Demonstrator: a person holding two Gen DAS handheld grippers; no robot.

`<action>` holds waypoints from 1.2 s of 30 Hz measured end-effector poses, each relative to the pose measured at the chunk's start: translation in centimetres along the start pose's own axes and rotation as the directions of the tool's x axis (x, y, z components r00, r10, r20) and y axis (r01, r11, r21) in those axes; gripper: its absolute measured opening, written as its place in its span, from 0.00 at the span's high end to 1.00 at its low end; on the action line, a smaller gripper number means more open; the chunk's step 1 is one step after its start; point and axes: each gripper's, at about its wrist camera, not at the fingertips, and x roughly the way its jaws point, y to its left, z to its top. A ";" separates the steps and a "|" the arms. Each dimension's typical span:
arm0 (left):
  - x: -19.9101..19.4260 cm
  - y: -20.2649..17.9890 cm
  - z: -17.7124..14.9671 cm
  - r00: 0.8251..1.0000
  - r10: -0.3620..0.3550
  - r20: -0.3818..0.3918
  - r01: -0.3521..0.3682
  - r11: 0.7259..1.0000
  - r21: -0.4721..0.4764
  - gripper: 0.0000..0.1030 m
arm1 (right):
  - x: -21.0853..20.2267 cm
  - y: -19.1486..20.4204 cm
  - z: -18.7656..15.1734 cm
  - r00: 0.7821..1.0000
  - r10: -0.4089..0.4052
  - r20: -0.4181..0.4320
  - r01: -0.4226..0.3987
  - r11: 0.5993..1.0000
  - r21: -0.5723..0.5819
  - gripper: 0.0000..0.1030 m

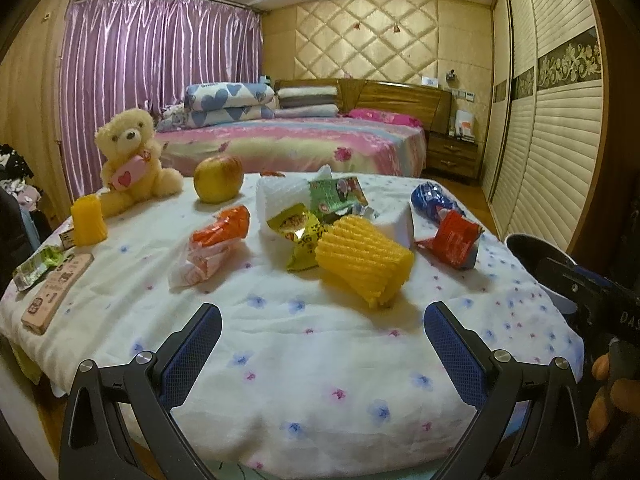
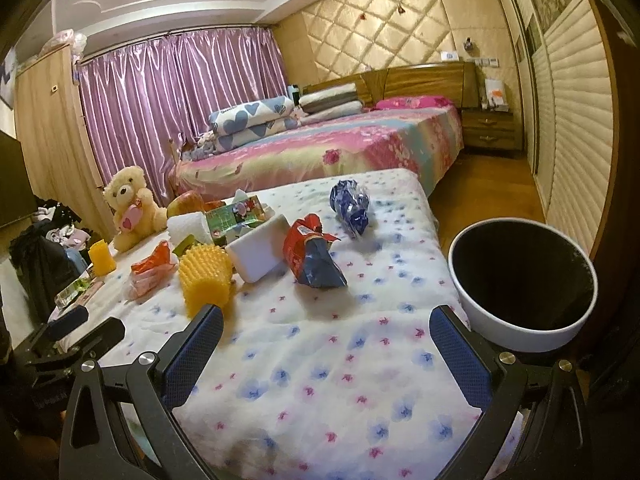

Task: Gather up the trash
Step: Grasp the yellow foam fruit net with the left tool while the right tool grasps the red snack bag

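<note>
Both tongs gape empty: left tongs (image 1: 322, 322), right tongs (image 2: 326, 326). Just ahead of the left lies a yellow foam net (image 1: 362, 266), then snack wrappers (image 1: 298, 232), print unreadable. The bin (image 2: 520, 280) stands right of the right tongs; apple (image 1: 218, 178) and teddy (image 1: 130, 152) beyond.

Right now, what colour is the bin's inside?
Black inside the bin, with a white outer wall; right wrist view shows it best.

home bedroom, bed (image 1: 304, 144), curtains (image 1: 160, 64), wardrobe (image 1: 552, 120)
</note>
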 end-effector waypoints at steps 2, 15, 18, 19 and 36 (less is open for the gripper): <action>0.7 -0.2 0.2 1.000 -0.004 -0.016 0.005 1.000 0.005 0.01 | 0.6 -0.3 0.2 1.000 0.004 -0.014 -0.003 1.000 0.005 0.00; 6.1 -0.9 1.5 0.995 -0.016 -0.100 0.016 1.000 -0.006 0.07 | 7.1 -1.2 2.3 0.981 0.077 -0.176 -0.072 0.997 0.031 0.15; 7.2 -1.1 1.8 0.993 -0.017 -0.115 0.016 1.000 -0.004 0.10 | 8.7 -1.0 2.7 0.974 0.091 -0.206 -0.086 0.996 0.030 0.15; 7.6 -1.2 1.9 0.992 -0.018 -0.123 0.017 1.000 -0.005 0.13 | 9.1 -0.9 2.8 0.972 0.095 -0.214 -0.090 0.995 0.029 0.15; 8.5 -1.7 1.8 0.983 -0.112 -0.147 0.115 0.993 0.010 0.88 | 11.7 0.2 3.5 0.948 0.157 -0.276 -0.155 0.987 0.026 0.90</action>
